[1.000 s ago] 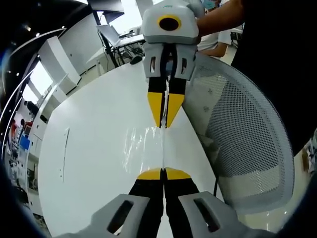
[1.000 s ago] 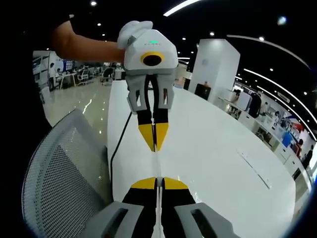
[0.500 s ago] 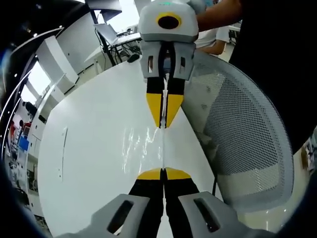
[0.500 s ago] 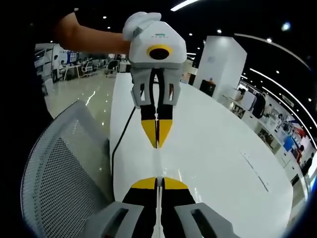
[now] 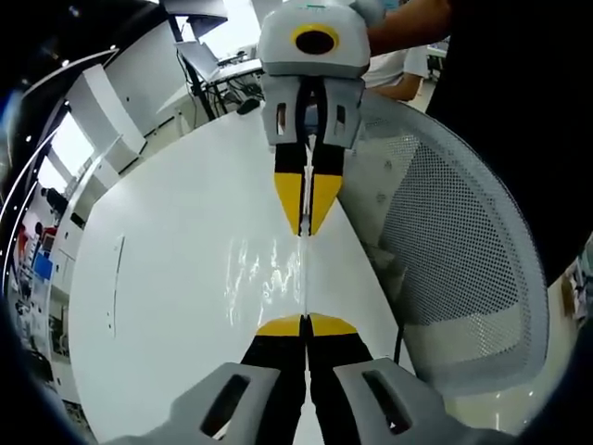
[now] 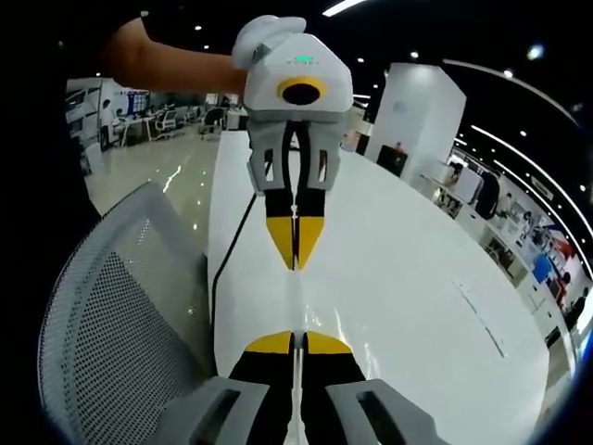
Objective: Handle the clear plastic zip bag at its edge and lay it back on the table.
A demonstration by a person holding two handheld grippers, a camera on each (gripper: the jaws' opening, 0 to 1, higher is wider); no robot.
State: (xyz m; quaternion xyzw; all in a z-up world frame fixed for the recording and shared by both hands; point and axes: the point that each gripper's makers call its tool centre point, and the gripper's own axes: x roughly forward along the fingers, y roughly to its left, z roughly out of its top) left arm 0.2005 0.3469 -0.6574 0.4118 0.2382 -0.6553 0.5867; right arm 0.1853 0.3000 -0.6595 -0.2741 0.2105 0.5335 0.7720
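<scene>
The clear plastic zip bag (image 5: 271, 274) hangs stretched edge-on between both grippers, just above the white table (image 5: 167, 250); it shows mostly as glints. In the left gripper view my left gripper (image 5: 304, 324) is shut on the bag's near edge. Facing it, the right gripper (image 5: 304, 232) pinches the far edge, held by a person's hand. In the right gripper view my right gripper (image 6: 295, 340) is shut on the bag's thin edge (image 6: 295, 304), and the left gripper (image 6: 294, 265) grips the opposite end. Both pairs of yellow tips are pressed together.
A grey mesh office chair (image 5: 454, 250) stands against the table's edge, and again (image 6: 111, 324) on the left. A black cable (image 6: 225, 269) runs along that edge. A thin slot (image 5: 118, 283) marks the tabletop. Desks and people fill the office behind.
Both grippers stay shut on the bag. The opposite gripper has drifted slightly up in each view, and the glints on the bag have shifted a little.
</scene>
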